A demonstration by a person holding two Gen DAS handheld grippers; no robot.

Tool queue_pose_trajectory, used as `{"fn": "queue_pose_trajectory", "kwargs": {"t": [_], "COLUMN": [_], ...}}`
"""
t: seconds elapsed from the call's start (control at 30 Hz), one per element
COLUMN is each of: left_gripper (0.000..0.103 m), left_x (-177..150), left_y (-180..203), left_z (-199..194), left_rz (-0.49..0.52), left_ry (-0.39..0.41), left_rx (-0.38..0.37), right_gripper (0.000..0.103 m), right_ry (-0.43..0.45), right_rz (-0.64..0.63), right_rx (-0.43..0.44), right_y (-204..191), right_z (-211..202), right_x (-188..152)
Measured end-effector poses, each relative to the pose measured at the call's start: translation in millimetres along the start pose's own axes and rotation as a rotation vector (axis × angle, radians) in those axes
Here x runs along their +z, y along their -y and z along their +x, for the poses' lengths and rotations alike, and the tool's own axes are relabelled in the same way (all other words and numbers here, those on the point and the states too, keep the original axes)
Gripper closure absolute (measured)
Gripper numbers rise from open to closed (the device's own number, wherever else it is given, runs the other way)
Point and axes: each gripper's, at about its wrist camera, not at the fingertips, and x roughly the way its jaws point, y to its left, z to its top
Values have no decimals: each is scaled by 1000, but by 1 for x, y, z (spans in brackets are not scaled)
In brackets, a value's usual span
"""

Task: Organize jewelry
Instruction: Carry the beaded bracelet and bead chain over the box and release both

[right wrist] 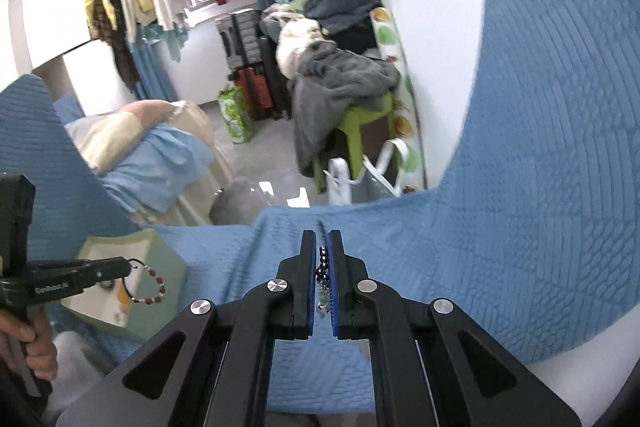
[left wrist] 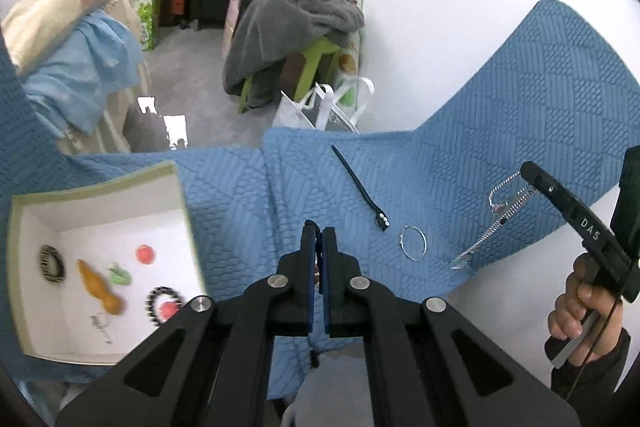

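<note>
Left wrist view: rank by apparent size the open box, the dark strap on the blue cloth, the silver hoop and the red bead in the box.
Largest to smallest:
1. open box
2. dark strap
3. silver hoop
4. red bead
The hoop and bead look close in size; the bead is blurred, so that order is unsure.

"das" on right gripper (left wrist: pixel 527 174); "genrobot.ai" on left gripper (right wrist: pixel 127 268).

bright even daylight, fisheye-warped edges, slight blur
</note>
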Motion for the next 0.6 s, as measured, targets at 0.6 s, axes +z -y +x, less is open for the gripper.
{"fn": "queue_pose_trajectory", "kwargs": {"t": [0.6], "left_gripper": [101], "left_x": [13], "left_y": [-76], "left_z": [-106], "left_rz": [-55], "left_ry": [89], "left_rx": [117], "right_gripper": [99], "right_ry": [-2], "right_rz": [-192], "right_rx": [185], "right_y": [-166], "right_z": [3], "right_x": [57]}}
